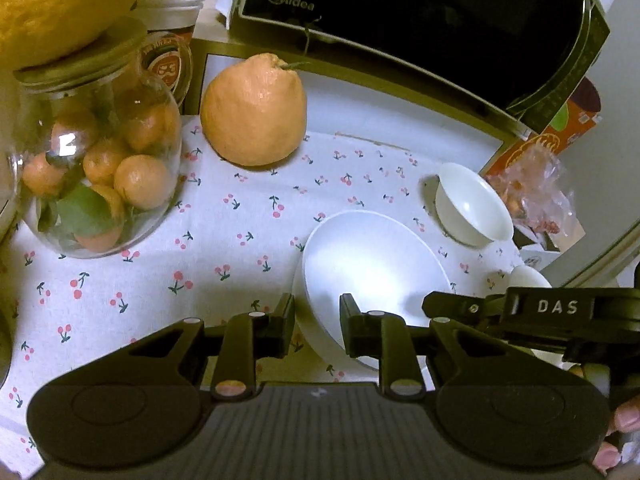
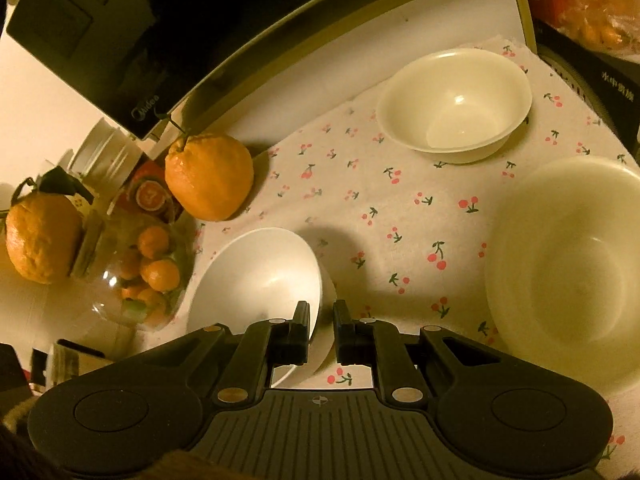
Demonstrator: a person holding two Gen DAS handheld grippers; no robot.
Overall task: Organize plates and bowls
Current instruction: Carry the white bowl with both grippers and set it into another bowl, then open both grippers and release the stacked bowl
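Observation:
A white bowl (image 1: 372, 264) sits tilted on a white plate on the cherry-print cloth (image 1: 160, 272). My left gripper (image 1: 317, 328) has its jaws either side of the bowl's near rim. My right gripper (image 2: 322, 334) straddles the same bowl's rim (image 2: 256, 276); its body (image 1: 552, 312) shows in the left wrist view. A small white bowl (image 1: 472, 204) stands farther right; it also shows in the right wrist view (image 2: 456, 104). A large white bowl (image 2: 568, 268) stands at the right.
A big orange citrus (image 1: 254, 110) stands behind the bowls. A glass jar of small oranges (image 1: 96, 168) is at the left, another citrus on its lid. A black microwave (image 1: 420, 12) runs along the back. A snack bag (image 1: 536, 188) lies at the right.

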